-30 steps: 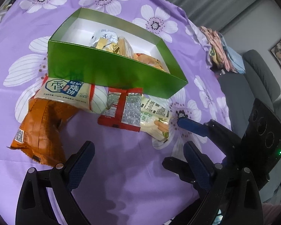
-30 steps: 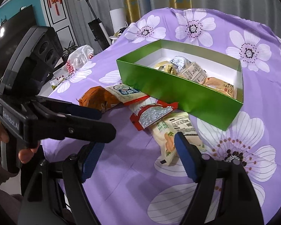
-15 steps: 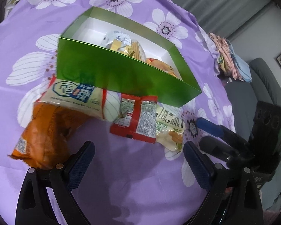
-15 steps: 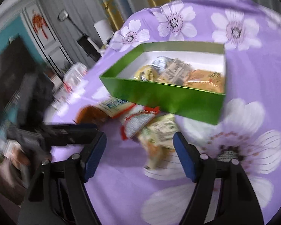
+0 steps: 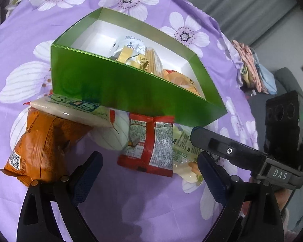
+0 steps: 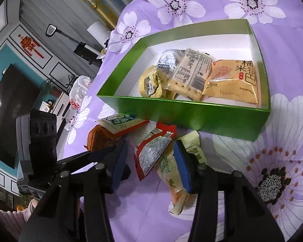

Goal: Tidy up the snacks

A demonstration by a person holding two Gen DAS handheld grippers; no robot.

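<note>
box: green box (image 6: 192, 115) on the purple flowered cloth (image 5: 131, 201), open top, white inside, far end bare
already in: yellow-orange rice snack bag (image 6: 232, 80), pale wafer pack (image 6: 192, 72), small gold packet (image 6: 153, 82), silver packet (image 6: 167, 59), bunched at the near end
still outside: orange bag (image 5: 40, 147), white-and-green pack (image 5: 74, 111) lying over it and touching the box wall, red packet (image 5: 149, 143), pale green packet (image 6: 171, 171) partly under the red one
right gripper (image 6: 151, 161): lowered over the red and pale green packets, jaws apart on either side of both, pads not yet pressing
left gripper (image 5: 149, 177): spread wide, empty, hovering just short of the red packet
progress: judged about half done, four in, four left
next: likely close on the red packet, lift over the near wall
risk: two overlapped packets between the pads, may drag both
</note>
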